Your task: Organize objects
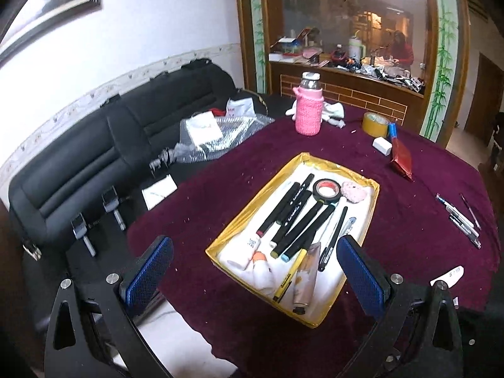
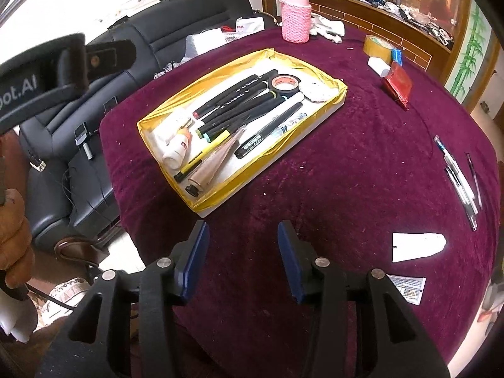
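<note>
the yellow-lined tray (image 1: pixel 315 163) is sitting in the middle of the left wrist view and in the upper middle of the right wrist view, resting on the dark red tablecloth (image 2: pixel 346 173). inside it, a bundle of black markers (image 1: pixel 296 214) is lying side by side along the tray's length, and a roll of black tape (image 1: pixel 327 191) is lying flat at their far ends, touching them. just beside the tape, toward the tray's far right corner, a pale pink fuzzy object (image 1: pixel 355 191) is resting. a black pen (image 1: pixel 334 236) and a clear pen (image 1: pixel 348 225) are lying along the right side of the markers. at the near end, a white bottle with an orange neck (image 2: pixel 178 149), a yellow highlighter (image 2: pixel 201 159) and a tan squeeze tube (image 2: pixel 217 163) are lying close together.

a loose group of pens (image 2: pixel 460 176) is lying at the right edge of the frame, well apart from the tray. a white paper scrap (image 2: pixel 417 246) is lying at lower right. toward the top of the frame, a bottle in a pink knitted sleeve (image 2: pixel 295 15) is standing upright, with a roll of tan tape (image 2: pixel 378 47), a white block (image 2: pixel 379 66) and a red packet (image 2: pixel 398 86) to its right.

the left gripper (image 1: pixel 255 272) is hanging at the bottom of its frame with its blue pads spread wide on either side of the tray's near end, holding nothing. the right gripper (image 2: pixel 242 256) is hovering over bare cloth below the tray, jaws parted and holding nothing.
</note>
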`<state>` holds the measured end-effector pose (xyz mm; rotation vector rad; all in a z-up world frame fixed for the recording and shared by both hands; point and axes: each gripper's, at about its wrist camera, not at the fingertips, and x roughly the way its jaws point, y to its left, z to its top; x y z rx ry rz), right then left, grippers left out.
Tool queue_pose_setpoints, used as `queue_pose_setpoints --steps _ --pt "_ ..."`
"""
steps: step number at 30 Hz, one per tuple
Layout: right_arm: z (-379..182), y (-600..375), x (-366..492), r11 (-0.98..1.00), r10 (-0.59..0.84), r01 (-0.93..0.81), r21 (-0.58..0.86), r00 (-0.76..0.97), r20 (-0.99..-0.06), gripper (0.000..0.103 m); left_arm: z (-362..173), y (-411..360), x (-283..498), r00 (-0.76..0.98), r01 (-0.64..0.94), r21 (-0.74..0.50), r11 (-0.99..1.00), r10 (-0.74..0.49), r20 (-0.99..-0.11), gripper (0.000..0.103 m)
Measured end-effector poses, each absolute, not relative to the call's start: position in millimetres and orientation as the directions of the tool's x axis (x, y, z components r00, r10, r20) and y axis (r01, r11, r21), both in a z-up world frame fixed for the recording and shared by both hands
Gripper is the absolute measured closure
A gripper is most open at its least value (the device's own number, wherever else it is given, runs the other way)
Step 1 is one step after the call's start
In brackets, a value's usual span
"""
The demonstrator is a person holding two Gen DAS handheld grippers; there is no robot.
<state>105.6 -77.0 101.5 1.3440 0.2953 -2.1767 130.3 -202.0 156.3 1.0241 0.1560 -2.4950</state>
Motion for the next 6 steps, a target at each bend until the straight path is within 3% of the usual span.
queue_pose_setpoints --steps 6 --pt "100.3 -82.1 103.1 -0.821 -0.333 0.564 0.092 -0.342 -0.879 0.058 145.4 -210.9 121.0 -0.592 0.448 0.070 -0.892 -0.354 -0.724 0.001"
